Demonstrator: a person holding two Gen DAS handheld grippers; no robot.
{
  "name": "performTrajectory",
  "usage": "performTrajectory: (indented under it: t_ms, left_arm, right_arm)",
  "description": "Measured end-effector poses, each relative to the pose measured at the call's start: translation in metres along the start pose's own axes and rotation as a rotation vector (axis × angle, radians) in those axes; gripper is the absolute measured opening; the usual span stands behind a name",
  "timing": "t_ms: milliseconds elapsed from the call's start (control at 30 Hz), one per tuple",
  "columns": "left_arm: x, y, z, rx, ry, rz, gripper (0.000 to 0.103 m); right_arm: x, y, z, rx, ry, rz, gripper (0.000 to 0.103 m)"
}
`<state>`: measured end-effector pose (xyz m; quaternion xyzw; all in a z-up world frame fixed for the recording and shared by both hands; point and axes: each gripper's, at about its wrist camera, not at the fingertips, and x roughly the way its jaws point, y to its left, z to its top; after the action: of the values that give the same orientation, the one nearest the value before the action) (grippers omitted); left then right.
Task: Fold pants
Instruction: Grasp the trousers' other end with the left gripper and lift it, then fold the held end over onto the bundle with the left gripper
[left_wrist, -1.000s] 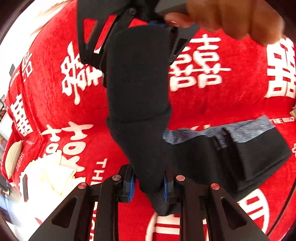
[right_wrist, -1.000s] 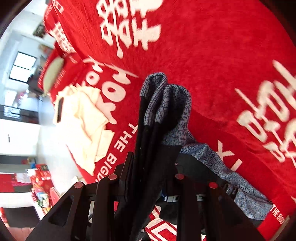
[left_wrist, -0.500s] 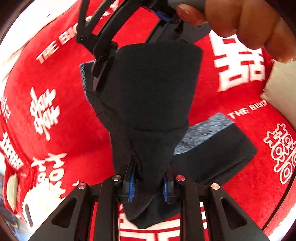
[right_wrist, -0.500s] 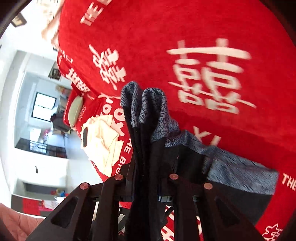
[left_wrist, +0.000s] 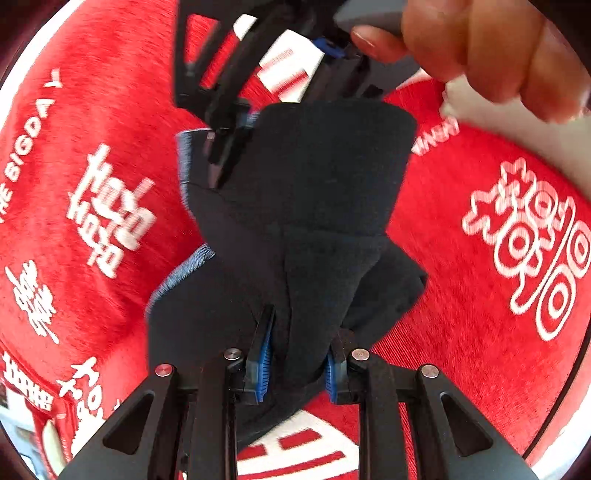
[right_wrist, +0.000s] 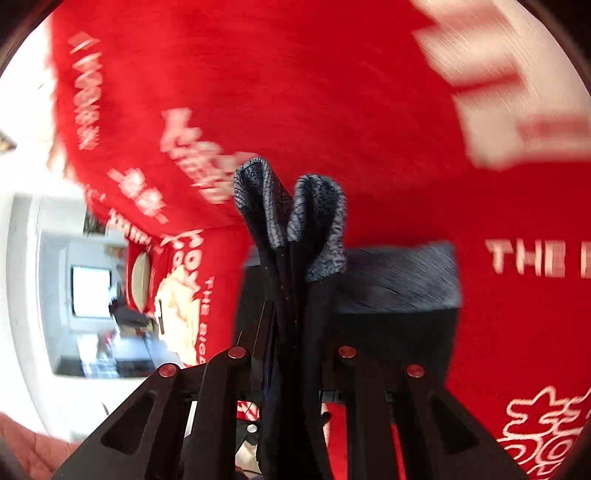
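Note:
Black pants (left_wrist: 325, 177) with a grey waistband hang between both grippers over a red cover (left_wrist: 461, 295) printed with white characters. My left gripper (left_wrist: 297, 356) is shut on a thick fold of the black cloth between its blue pads. The right gripper (left_wrist: 221, 158), held by a person's hand (left_wrist: 480, 51), grips the far edge by the grey band. In the right wrist view my right gripper (right_wrist: 291, 354) is shut on the bunched pants, whose grey patterned waistband (right_wrist: 291, 214) sticks up past the fingers. More of the pants (right_wrist: 391, 314) hangs behind.
The red cover (right_wrist: 332, 92) fills most of both views. A pile of cream cloth (right_wrist: 177, 295) lies near its left edge, with a white room and a window (right_wrist: 90, 291) beyond. A pale surface (left_wrist: 535, 136) borders the cover at upper right.
Both grippers have swung sideways across the red cover and rolled, carrying the pants with them. The hanging part has shifted from the right to beneath the held fold.

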<state>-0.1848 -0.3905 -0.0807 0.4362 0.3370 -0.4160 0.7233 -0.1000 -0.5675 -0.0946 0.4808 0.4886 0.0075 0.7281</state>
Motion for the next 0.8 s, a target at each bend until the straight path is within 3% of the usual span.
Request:
performTrajectory:
  t_ms: [133, 300, 400, 433, 500, 667, 800]
  left_arm:
    - [0.014, -0.008, -0.014, 0.061, 0.025, 0.042, 0.024]
    - [0.02, -0.014, -0.023, 0.136, 0.029, 0.069, 0.027]
    - [0.017, -0.013, -0.021, 0.143, 0.031, 0.065, 0.035]
    - [0.015, -0.01, -0.021, 0.136, 0.032, 0.06, 0.055]
    - [0.006, -0.003, -0.023, 0.113, 0.015, 0.069, 0.075]
    - [-0.021, 0.026, -0.033, 0.066, -0.01, -0.016, 0.075]
    - [-0.031, 0.066, -0.034, -0.018, -0.046, 0.044, 0.075]
  right_arm:
    - [0.022, -0.057, -0.015, 0.167, -0.03, 0.073, 0.018]
    - [0.035, -0.084, -0.031, 0.261, -0.057, 0.117, 0.019]
    - [0.035, -0.082, -0.033, 0.251, -0.073, 0.073, 0.024]
    - [0.033, -0.075, -0.031, 0.226, -0.072, 0.04, 0.028]
    - [0.034, -0.069, -0.03, 0.193, -0.069, -0.01, 0.029]
    - [0.039, -0.055, -0.024, 0.169, -0.066, -0.069, 0.033]
    - [0.039, -0.048, -0.027, 0.125, -0.068, -0.132, 0.033]
